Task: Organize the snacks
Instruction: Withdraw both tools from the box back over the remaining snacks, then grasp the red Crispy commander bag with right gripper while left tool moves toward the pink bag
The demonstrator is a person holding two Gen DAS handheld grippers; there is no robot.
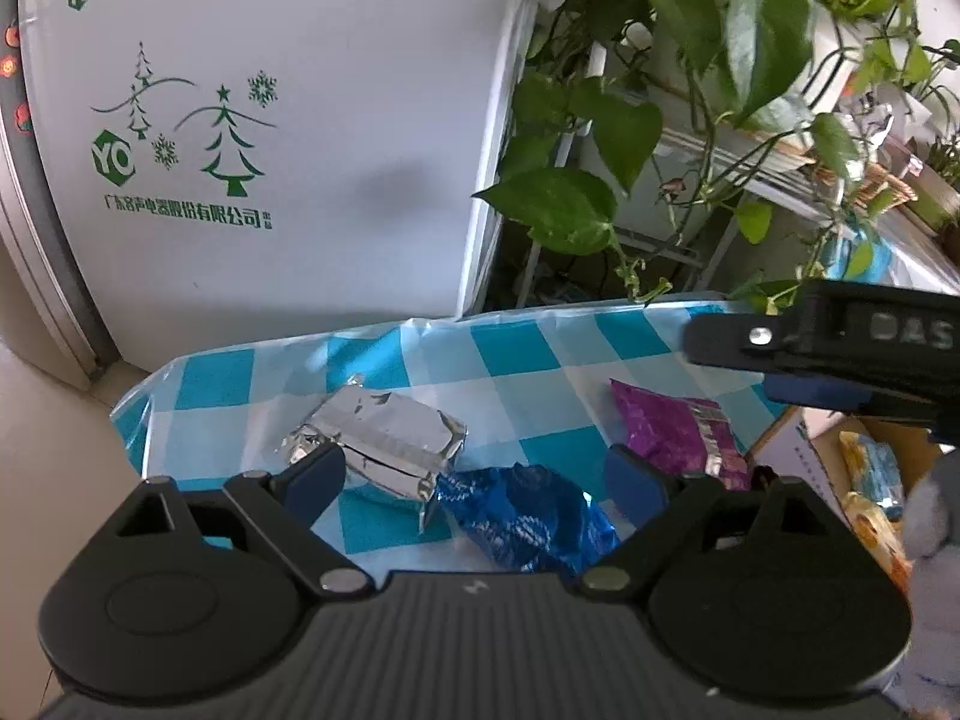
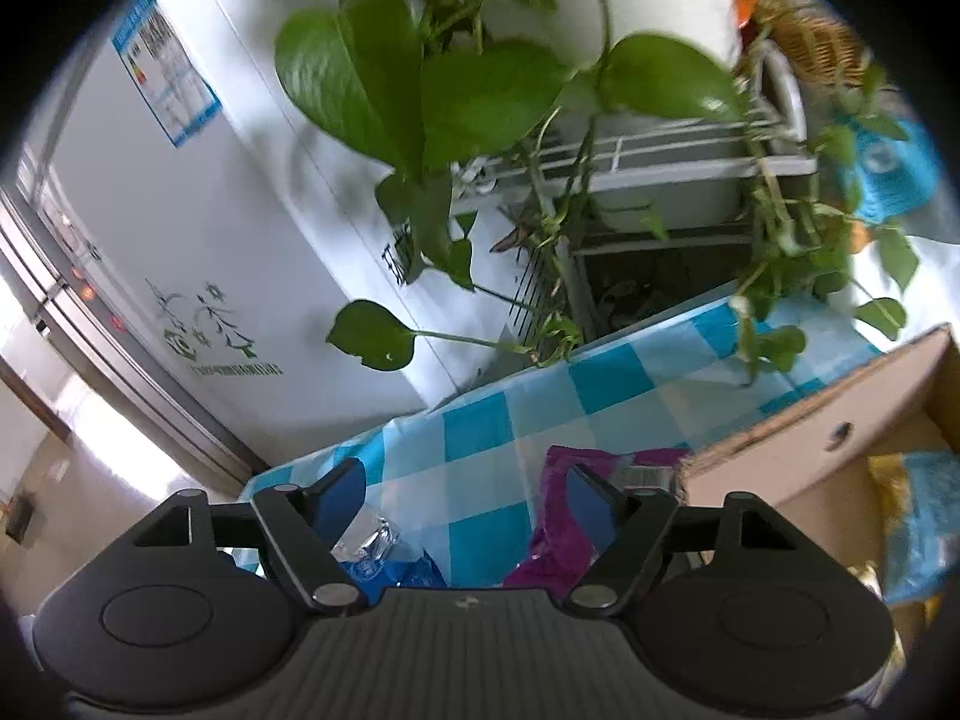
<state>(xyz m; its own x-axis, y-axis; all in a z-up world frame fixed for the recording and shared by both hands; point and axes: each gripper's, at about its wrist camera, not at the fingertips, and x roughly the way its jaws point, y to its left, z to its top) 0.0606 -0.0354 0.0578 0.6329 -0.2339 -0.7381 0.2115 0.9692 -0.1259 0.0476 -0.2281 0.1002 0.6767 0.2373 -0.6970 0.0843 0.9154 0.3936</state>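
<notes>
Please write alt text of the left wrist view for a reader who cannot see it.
The open left gripper hangs over a silver snack packet and a blue one on a blue-checked tablecloth. A purple packet lies right, under the right gripper.

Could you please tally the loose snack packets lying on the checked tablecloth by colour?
Silver packet: 1
Blue packet: 1
Purple packet: 1
Total: 3
</notes>
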